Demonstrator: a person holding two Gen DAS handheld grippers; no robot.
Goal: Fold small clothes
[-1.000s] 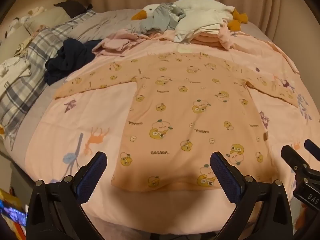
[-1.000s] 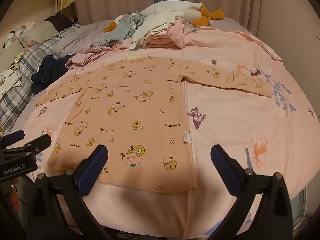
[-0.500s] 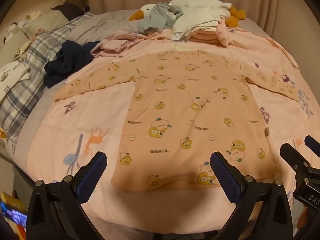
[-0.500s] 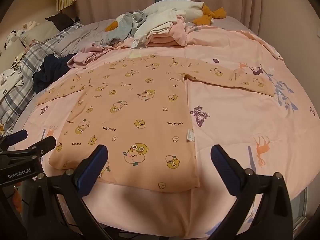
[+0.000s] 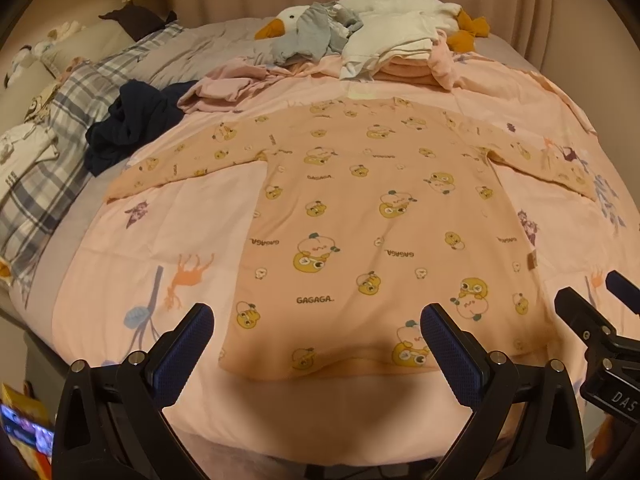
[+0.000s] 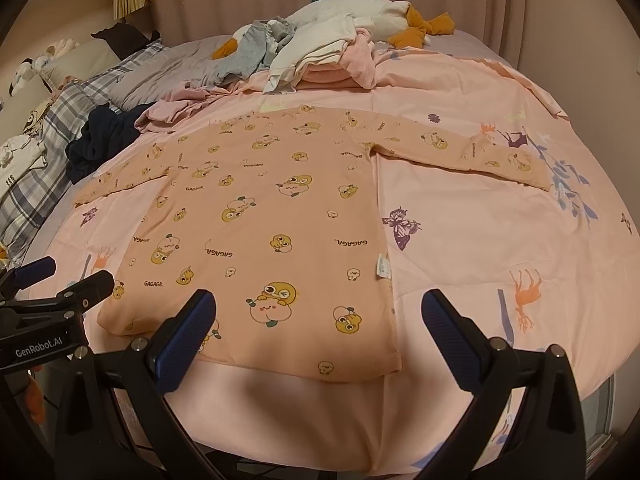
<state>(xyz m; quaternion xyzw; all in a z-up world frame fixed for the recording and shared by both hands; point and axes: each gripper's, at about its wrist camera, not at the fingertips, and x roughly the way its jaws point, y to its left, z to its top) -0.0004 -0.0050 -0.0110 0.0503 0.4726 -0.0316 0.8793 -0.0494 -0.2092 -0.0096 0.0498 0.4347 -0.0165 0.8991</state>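
A small orange long-sleeved shirt (image 5: 360,216) with yellow duck prints lies flat on the pink bedsheet (image 5: 192,216), hem toward me, both sleeves spread out. It also shows in the right wrist view (image 6: 260,232). My left gripper (image 5: 318,332) is open and empty, hovering above the shirt's hem. My right gripper (image 6: 320,320) is open and empty above the hem's right corner. In the left wrist view the right gripper (image 5: 596,312) shows at the right edge; in the right wrist view the left gripper (image 6: 52,292) shows at the left edge.
A pile of white, grey and pink clothes (image 5: 384,48) and a plush goose (image 5: 280,24) lie at the bed's far side. A dark navy garment (image 5: 124,128) and a plaid blanket (image 5: 48,152) lie to the left. The bed's near edge (image 6: 320,452) is just below my grippers.
Both grippers have drifted slightly forward toward the shirt, staying open. The shirt has not moved.
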